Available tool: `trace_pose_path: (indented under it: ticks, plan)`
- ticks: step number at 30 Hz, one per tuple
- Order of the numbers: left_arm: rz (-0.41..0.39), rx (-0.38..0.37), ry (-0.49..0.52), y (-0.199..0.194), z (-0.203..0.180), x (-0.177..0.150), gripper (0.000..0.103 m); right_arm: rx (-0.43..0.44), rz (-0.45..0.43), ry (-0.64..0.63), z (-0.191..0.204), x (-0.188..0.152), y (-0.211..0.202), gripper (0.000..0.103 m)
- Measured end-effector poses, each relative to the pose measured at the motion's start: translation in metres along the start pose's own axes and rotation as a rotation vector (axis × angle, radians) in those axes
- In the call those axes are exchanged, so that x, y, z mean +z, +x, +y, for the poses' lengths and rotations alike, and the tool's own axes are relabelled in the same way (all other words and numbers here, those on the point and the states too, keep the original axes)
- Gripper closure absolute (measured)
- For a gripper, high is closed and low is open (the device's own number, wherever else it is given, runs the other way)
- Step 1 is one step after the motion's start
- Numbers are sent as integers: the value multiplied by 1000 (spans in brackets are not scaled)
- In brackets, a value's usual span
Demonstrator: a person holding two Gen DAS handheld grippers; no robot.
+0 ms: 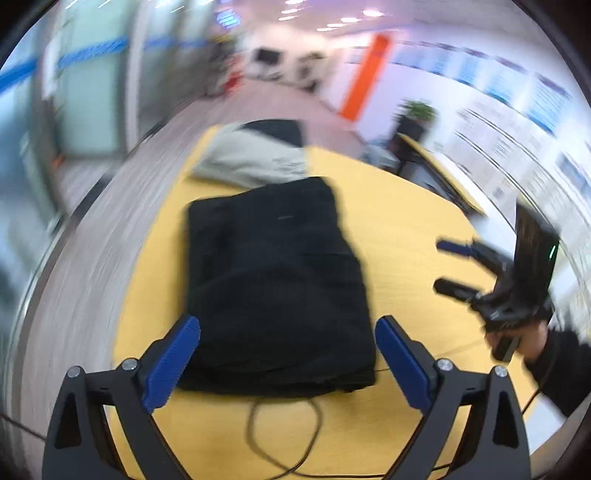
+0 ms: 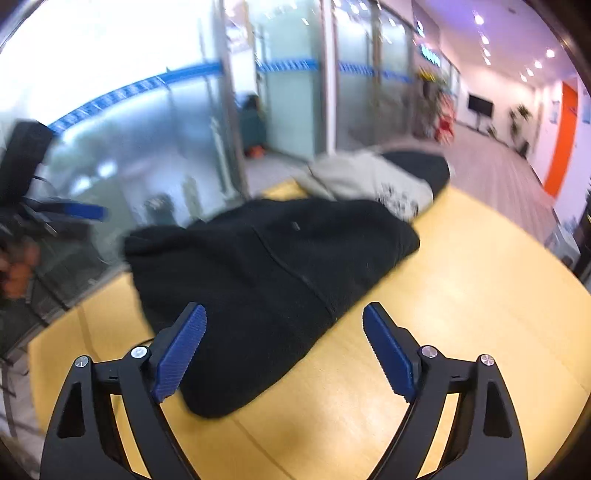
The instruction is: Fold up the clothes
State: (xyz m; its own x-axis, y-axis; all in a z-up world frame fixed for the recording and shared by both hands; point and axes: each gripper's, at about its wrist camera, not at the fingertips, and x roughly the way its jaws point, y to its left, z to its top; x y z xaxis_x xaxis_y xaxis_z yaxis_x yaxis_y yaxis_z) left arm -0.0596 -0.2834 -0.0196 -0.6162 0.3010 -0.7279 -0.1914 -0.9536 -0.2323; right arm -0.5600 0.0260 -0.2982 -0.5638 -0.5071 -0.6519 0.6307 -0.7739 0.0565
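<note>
Black fleece garment folded into thick rectangle [image 1: 277, 284] lying flat mid yellow wooden tabletop [image 1: 406, 229]. Beige printed garment [image 1: 255, 162] crumpled at far edge, touching black fabric [image 1: 275, 129] behind it. Thin black cable [image 1: 284, 432] looping on near tabletop. Left gripper [image 1: 288, 363] hovering near fold's near edge, jaws gaping wide, gripping nothing. Right gripper [image 2: 284, 350] hovering at right, likewise spread wide, empty.

The yellow wood-grain bench [image 2: 461, 295] stands on a grey striped carpet floor [image 2: 495, 162]. Frosted glass partition walls [image 2: 288, 110] carry a blue horizontal band [image 2: 184, 74]. An orange vertical wall panel [image 2: 561, 140] adjoins white walls. Recessed ceiling spotlights [image 2: 480, 18] illuminate the corridor.
</note>
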Motion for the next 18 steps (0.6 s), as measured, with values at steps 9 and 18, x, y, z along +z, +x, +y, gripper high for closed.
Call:
trace_pose_path:
  ticks: [9, 18]
  plan:
    - [173, 111, -18, 87, 28, -59, 6, 22, 12, 47, 25, -81, -116, 12]
    - [135, 272, -126, -36, -64, -42, 10, 6, -39, -3, 10, -69, -218, 7]
